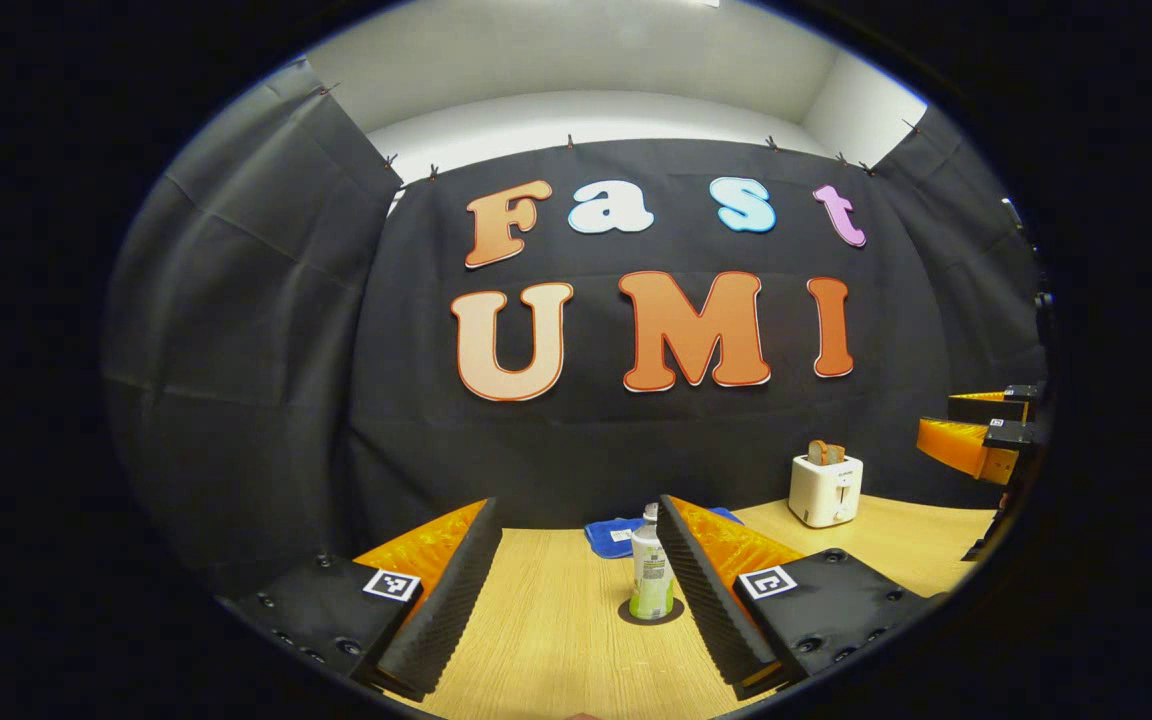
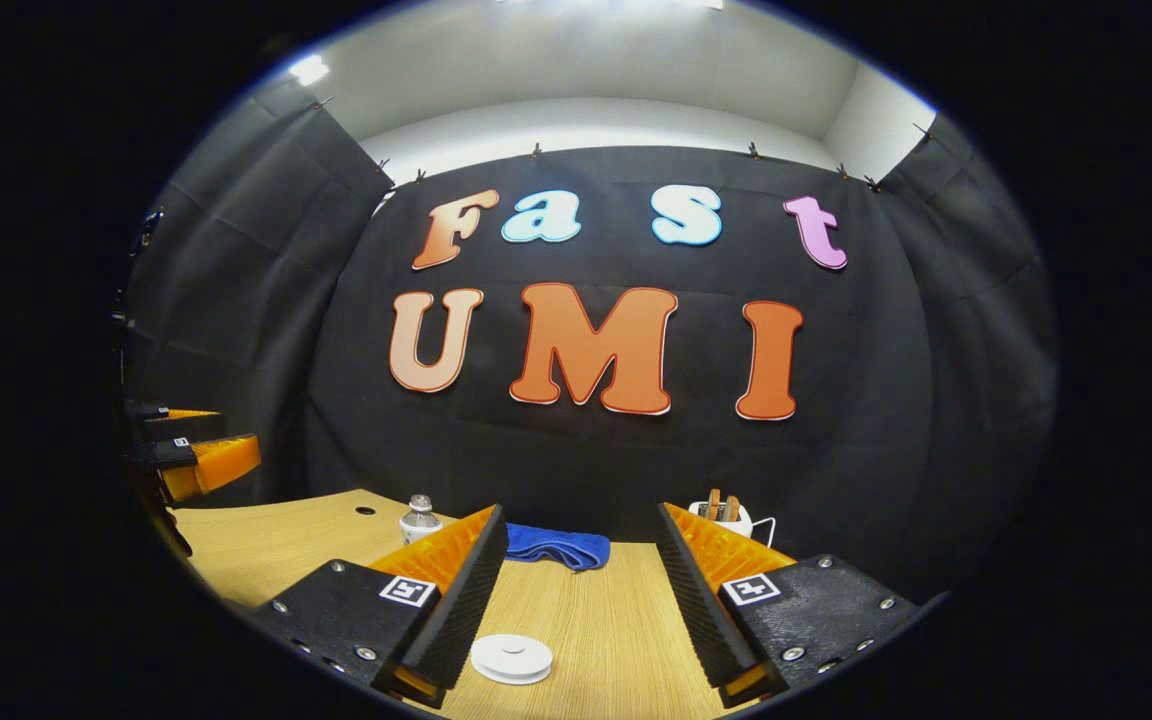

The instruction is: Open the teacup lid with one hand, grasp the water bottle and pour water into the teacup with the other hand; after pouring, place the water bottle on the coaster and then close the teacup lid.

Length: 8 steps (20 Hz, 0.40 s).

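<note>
1. Left gripper [image 1: 576, 590]: I hold it above the table [image 1: 536, 640] with its fingers spread wide and nothing between them, released, aimed level at what stands ahead.
2. Water bottle [image 1: 650, 570]: upright on a dark round coaster [image 1: 636, 614], just ahead of my left gripper and close by its right finger. Since it already rests on the spot where it must end up, I judge the job is either not begun or nearly over.
3. Right gripper [image 2: 581, 590]: also spread wide and empty, held low over the table.
4. Teacup lid [image 2: 511, 658]: a white disc with a small knob, below and ahead of my right gripper, near its left finger. I cannot tell whether it sits on the cup or flat on the wood. I judge this hand is placed to deal with it.
5. Blue cloth [image 2: 556, 545]: bunched farther ahead, between the right gripper's fingers, by the wall.
6. Toaster [image 1: 825, 488]: white, with bread in its slots, well off to the right of the left gripper.
</note>
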Available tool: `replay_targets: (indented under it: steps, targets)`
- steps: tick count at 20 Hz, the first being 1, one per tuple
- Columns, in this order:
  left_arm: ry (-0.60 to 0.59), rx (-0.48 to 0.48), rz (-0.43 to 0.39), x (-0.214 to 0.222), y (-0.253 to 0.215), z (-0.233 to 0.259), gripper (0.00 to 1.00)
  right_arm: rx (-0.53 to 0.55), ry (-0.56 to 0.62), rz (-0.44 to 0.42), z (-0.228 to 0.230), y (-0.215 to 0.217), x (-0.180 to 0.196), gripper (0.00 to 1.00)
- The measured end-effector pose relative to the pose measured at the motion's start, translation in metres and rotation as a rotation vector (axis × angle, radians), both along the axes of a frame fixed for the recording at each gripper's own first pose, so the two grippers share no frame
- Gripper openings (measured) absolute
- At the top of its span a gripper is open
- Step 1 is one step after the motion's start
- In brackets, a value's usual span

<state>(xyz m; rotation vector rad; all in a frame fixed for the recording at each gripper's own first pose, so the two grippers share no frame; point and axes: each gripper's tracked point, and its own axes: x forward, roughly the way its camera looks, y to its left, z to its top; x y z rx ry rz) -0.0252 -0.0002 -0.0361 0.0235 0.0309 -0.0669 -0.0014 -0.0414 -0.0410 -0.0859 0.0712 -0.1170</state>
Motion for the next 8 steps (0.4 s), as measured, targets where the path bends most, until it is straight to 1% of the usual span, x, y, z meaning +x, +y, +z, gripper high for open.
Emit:
replay_targets:
  steps: [2,4,7,8]
  targets:
    - [0.002,-0.019,0.011,0.001,0.002,-0.003,1.0,0.005,0.002,0.011,-0.001,0.006,0.001,0.89]
    - [0.013,-0.039,0.009,0.001,0.001,-0.009,0.99,0.004,0.019,0.046,-0.007,0.016,0.001,0.88]
    - [0.016,-0.022,0.03,0.005,0.006,-0.014,1.0,-0.032,0.013,0.051,-0.006,0.019,0.003,0.89]
    - [0.008,-0.011,0.042,0.006,0.006,-0.012,0.98,-0.037,0.014,0.054,-0.008,0.021,0.004,0.89]
